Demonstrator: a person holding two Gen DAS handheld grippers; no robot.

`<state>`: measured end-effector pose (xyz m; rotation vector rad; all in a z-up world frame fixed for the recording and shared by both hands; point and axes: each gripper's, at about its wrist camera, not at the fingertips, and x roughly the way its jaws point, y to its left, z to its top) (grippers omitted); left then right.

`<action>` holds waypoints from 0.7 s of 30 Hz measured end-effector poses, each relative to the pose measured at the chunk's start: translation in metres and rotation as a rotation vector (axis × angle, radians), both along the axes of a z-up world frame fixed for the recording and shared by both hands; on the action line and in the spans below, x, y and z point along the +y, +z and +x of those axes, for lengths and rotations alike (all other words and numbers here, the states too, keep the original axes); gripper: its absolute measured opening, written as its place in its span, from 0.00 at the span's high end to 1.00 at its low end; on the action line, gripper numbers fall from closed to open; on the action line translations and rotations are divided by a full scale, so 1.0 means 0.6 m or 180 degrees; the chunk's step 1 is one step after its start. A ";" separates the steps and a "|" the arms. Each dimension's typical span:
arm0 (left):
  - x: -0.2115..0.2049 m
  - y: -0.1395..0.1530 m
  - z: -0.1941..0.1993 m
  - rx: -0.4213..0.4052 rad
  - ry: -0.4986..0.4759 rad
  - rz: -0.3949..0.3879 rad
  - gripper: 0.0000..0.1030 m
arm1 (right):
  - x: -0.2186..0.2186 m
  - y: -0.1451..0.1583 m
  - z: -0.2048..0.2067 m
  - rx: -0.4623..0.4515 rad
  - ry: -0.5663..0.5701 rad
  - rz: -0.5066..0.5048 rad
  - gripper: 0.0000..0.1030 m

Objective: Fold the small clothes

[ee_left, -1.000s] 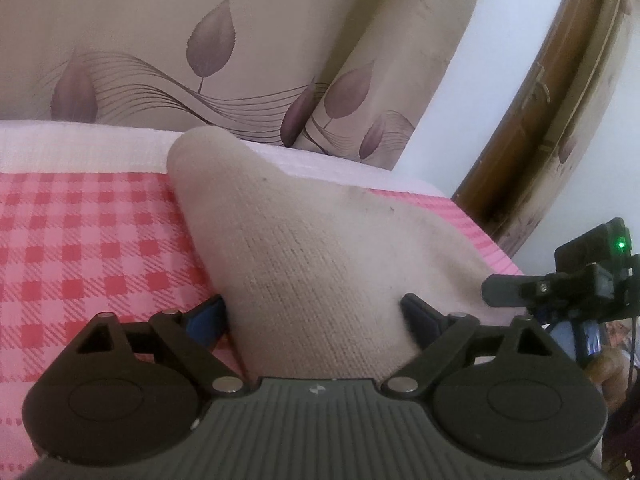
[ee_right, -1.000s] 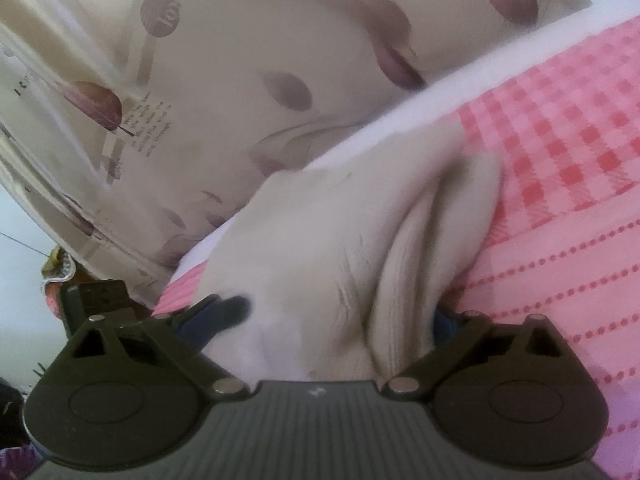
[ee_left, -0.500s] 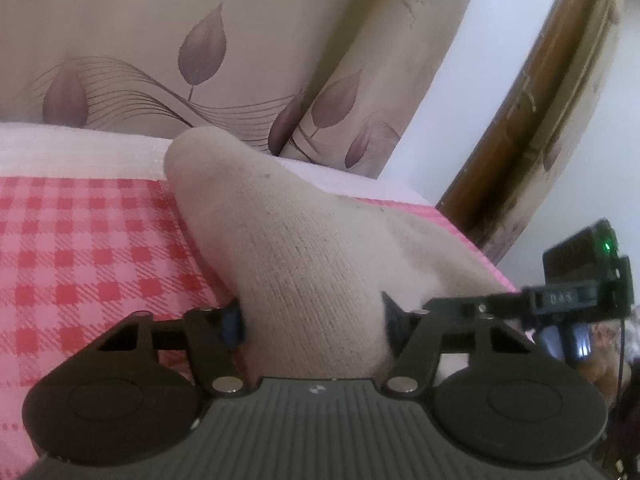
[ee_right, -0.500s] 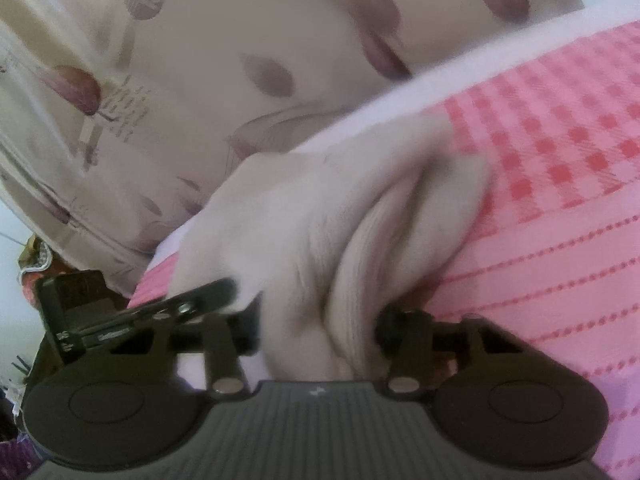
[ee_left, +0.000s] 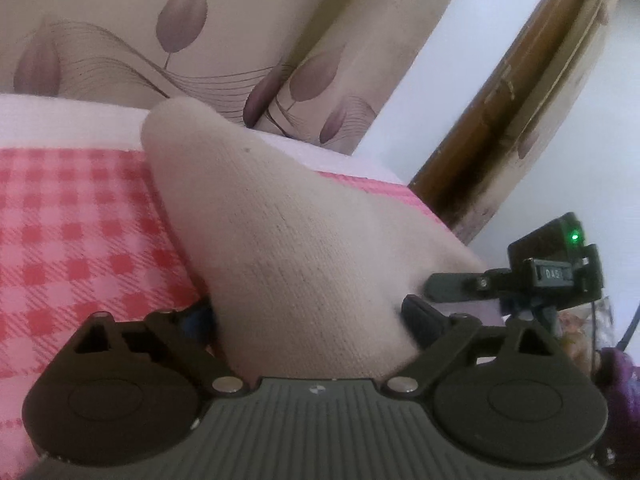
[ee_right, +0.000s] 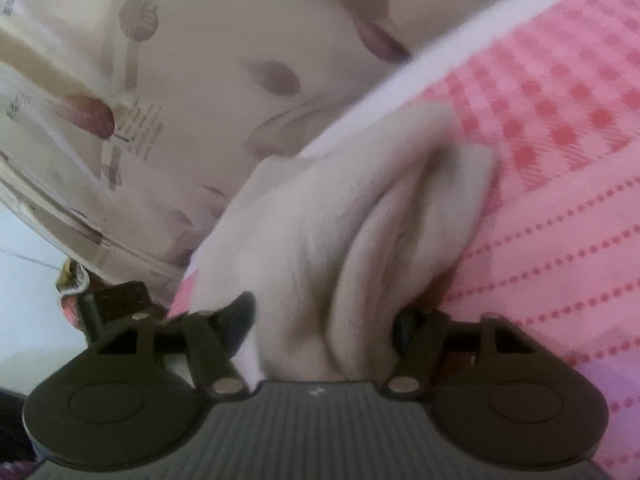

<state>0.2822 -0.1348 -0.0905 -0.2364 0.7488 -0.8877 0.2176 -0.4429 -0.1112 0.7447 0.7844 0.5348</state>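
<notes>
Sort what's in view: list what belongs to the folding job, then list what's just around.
Belongs to the job:
- beige knit garment, lying between both grippers' fingers
- left gripper, opening
- right gripper, opening

Just around:
- pink checked bedsheet
- leaf-print curtain
- wooden frame

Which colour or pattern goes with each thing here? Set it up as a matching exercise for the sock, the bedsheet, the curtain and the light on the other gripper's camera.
Things:
1. knitted sock
2. bedsheet
3. curtain
4. indicator light on the right gripper's camera

Colours or patterns:
A. pink and red checks
B. green
C. plain cream
D. beige with purple leaves

Pairs: 1-C, 2-A, 3-D, 4-B
</notes>
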 end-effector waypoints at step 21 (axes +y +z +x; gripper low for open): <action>0.102 0.126 -0.222 -0.0663 0.0703 0.0128 0.48 | 0.159 0.105 -0.171 -0.0600 -0.0211 0.0110 0.58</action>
